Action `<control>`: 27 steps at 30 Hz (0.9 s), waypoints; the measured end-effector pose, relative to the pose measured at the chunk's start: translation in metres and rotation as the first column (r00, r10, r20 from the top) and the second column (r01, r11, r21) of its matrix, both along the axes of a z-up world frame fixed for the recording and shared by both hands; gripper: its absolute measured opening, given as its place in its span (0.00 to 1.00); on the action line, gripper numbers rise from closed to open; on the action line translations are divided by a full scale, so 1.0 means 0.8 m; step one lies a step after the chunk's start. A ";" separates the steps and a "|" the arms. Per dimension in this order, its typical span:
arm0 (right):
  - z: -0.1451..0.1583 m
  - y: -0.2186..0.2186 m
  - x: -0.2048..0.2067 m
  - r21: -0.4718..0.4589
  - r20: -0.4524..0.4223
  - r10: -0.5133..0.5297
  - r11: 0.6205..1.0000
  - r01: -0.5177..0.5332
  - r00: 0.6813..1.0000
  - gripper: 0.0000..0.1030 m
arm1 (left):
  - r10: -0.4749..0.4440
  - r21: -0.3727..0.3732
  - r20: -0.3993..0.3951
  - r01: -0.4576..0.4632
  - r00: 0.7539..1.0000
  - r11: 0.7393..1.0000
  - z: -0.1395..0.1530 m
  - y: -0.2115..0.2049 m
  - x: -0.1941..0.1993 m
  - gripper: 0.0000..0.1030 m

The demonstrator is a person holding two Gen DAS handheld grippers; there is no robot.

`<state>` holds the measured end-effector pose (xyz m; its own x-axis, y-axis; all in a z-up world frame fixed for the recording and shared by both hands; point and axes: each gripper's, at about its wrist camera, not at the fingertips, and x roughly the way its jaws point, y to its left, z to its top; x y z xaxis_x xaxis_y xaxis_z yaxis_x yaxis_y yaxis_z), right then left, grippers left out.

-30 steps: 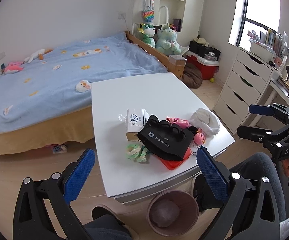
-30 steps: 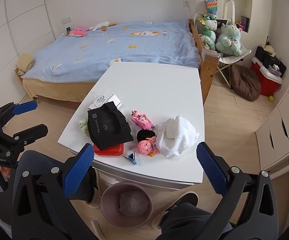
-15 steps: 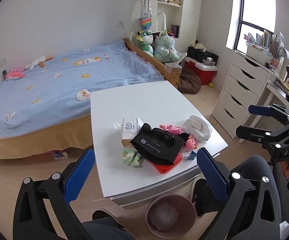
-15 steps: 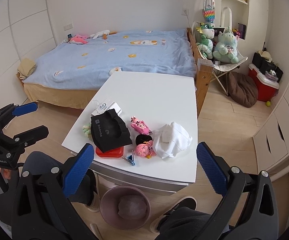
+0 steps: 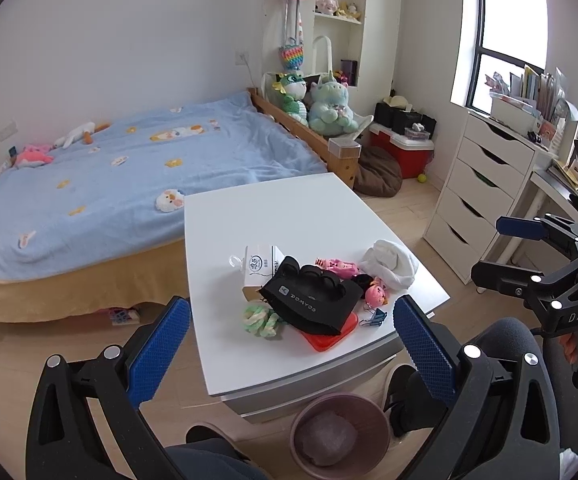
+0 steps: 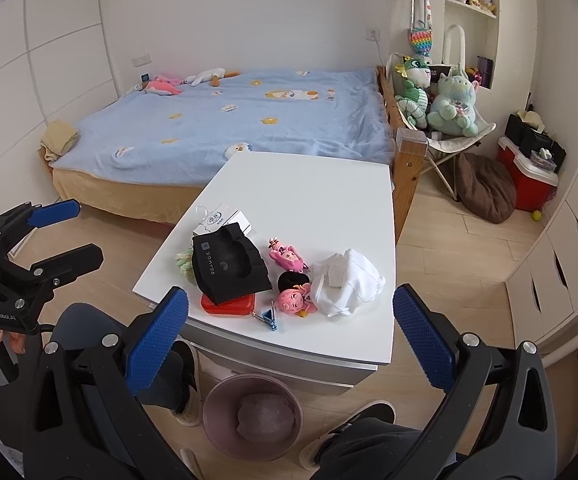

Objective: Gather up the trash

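A white table (image 5: 289, 216) (image 6: 321, 192) carries a pile near its front edge: crumpled white paper (image 5: 389, 264) (image 6: 347, 280), a black Domyos pouch (image 5: 313, 300) (image 6: 225, 264) on a red lid (image 6: 229, 304), a white carton (image 5: 259, 266) (image 6: 221, 218), pink dolls (image 6: 285, 254), a green-white scrunchie (image 5: 261, 320) and a blue clip (image 6: 267, 316). A mauve waste bin (image 5: 341, 436) (image 6: 253, 416) stands on the floor below the table's front edge. My left gripper (image 5: 289, 348) and right gripper (image 6: 289, 344) are both open, empty, held back from the table.
A bed with a blue cover (image 5: 129, 176) lies beyond the table. White drawers (image 5: 485, 176) stand at the right. Plush toys (image 6: 445, 100), a red cooler (image 6: 525, 180) and a brown cushion (image 6: 485, 188) sit by the far wall. The person's knees are below both grippers.
Both grippers have pulled back and risen, so the table and its pile look smaller and farther. Nothing on the table has moved.
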<state>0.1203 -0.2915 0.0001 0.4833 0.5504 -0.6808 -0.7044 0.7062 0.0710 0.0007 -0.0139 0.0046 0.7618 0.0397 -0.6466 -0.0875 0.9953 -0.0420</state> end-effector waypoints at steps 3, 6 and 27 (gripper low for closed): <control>0.000 0.000 0.000 0.001 0.000 -0.001 1.000 0.001 1.000 0.97 | -0.004 0.006 0.002 0.004 1.000 1.000 -0.001 -0.002 -0.001 0.95; 0.000 0.000 -0.002 0.000 -0.002 0.001 1.000 -0.001 1.000 0.97 | -0.014 0.012 -0.001 0.014 1.000 1.000 -0.002 -0.004 -0.002 0.95; -0.010 0.002 0.022 -0.034 -0.012 -0.011 0.999 0.011 1.000 0.97 | -0.028 0.021 0.002 0.028 1.000 0.999 -0.008 0.004 0.013 0.95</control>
<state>0.1375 -0.2900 -0.0083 0.4805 0.5217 -0.7050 -0.6959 0.7160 0.0555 0.0112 -0.0110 -0.0016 0.7641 0.0319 -0.6443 -0.0593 0.9980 -0.0210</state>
